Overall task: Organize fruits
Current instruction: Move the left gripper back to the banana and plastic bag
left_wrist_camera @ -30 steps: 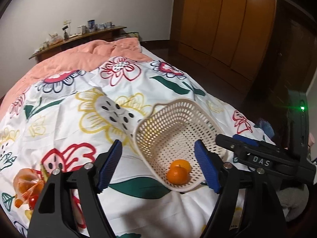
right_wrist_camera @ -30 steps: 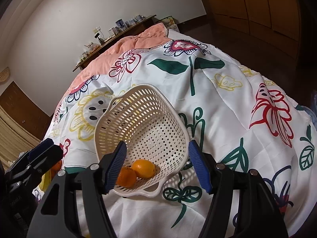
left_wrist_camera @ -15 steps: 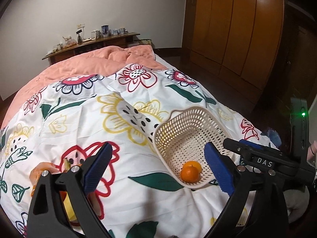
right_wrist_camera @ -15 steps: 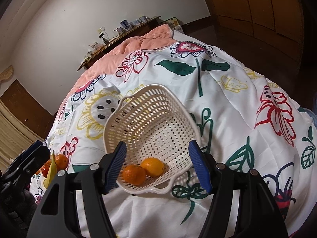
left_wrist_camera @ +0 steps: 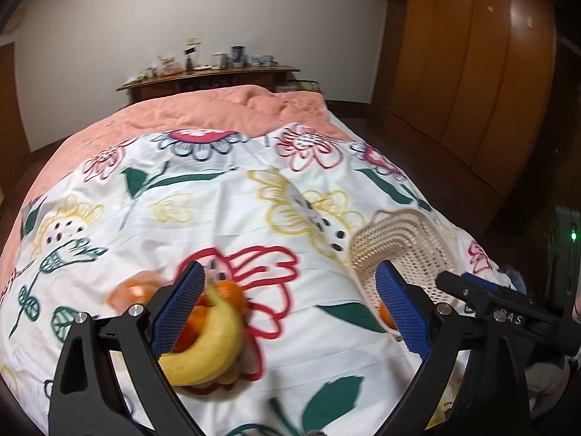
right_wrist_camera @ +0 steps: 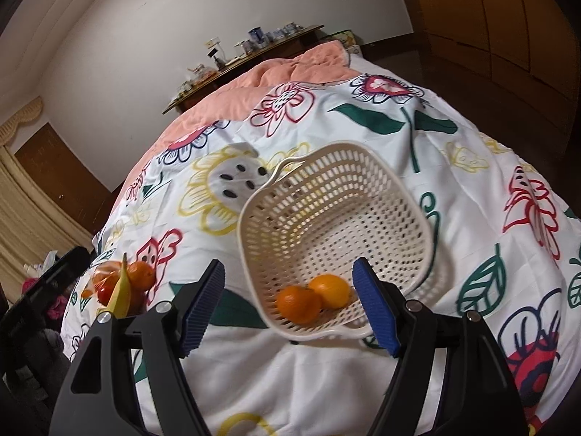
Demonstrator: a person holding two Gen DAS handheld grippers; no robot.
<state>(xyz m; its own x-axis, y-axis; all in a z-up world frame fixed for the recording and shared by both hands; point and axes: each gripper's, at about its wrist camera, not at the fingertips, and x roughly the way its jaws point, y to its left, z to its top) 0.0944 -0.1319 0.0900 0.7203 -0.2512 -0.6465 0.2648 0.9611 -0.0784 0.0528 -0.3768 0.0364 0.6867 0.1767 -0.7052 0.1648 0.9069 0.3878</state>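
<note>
A cream perforated basket (right_wrist_camera: 337, 225) lies tilted on the floral bedspread, holding an orange (right_wrist_camera: 298, 304) and a lemon-coloured fruit (right_wrist_camera: 329, 290). My right gripper (right_wrist_camera: 288, 303) is open and empty, its jaws standing either side of the basket's near rim. In the left wrist view the basket (left_wrist_camera: 403, 239) sits to the right. A fruit pile with a banana (left_wrist_camera: 207, 348), oranges (left_wrist_camera: 228, 292) and an orange mesh bag (left_wrist_camera: 134, 290) lies at the left. My left gripper (left_wrist_camera: 290, 312) is open and empty above the pile; its left finger covers part of it. The pile also shows in the right wrist view (right_wrist_camera: 125, 285).
The bedspread (left_wrist_camera: 218, 218) covers a bed with a pink blanket (left_wrist_camera: 218, 112) at the far end. A wooden shelf with small items (left_wrist_camera: 210, 72) stands against the wall. Wooden wardrobes (left_wrist_camera: 464, 72) line the right side. The bed edge drops off on the right.
My left gripper has swung left, away from the basket and over the fruit pile, which now lies between its jaws. The right gripper has barely moved and stays open at the basket.
</note>
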